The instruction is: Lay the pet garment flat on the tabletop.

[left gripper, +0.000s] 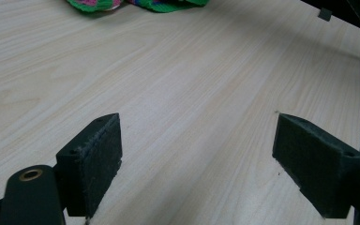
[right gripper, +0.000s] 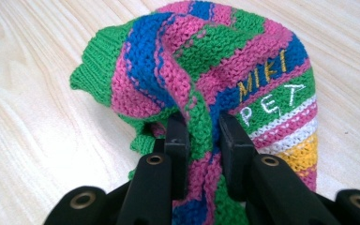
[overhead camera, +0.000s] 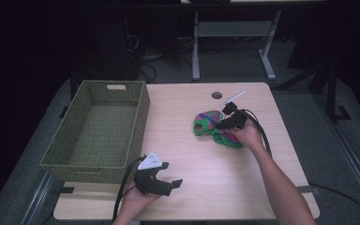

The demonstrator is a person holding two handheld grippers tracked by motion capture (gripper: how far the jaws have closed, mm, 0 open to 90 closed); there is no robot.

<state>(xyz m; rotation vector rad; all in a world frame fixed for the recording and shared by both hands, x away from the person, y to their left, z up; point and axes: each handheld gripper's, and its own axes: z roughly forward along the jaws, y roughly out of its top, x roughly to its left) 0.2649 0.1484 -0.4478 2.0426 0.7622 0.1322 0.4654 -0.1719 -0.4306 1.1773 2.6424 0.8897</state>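
The knit (right gripper: 206, 75), a crumpled striped piece in green, pink and blue with stitched letters, lies on the desk (overhead camera: 206, 164) directly ahead of the right gripper (right gripper: 205, 136). A raised fold of it is pinched between that gripper's jaws, which are drawn narrow with wool squeezed between the pads; the rest of the cloth is bunched up beyond and to both sides of the jaws and still rests on the wood. In the high view the knit (overhead camera: 211, 124) is seen under the right gripper (overhead camera: 228, 119), which is held over its far-right part, with the bundle spreading toward the person and to the left of it.

The basket (overhead camera: 101, 129), a green woven box, is stood well apart from the right gripper, off to its left across a bare stretch of desk, with its long axis running away from the person. If the knit is meant for the basket, as seems likely, the coming move turns on that: the cloth would have to be lifted clear of the desk and carried leftward over the near wall of the basket.

The left gripper (overhead camera: 161, 185) is held low near the front edge of the desk, just beside the basket's near corner, and is nearer to the basket than the right one. Its jaws are spread wide with nothing between them, and the knit (left gripper: 136, 3) is seen far ahead of it.
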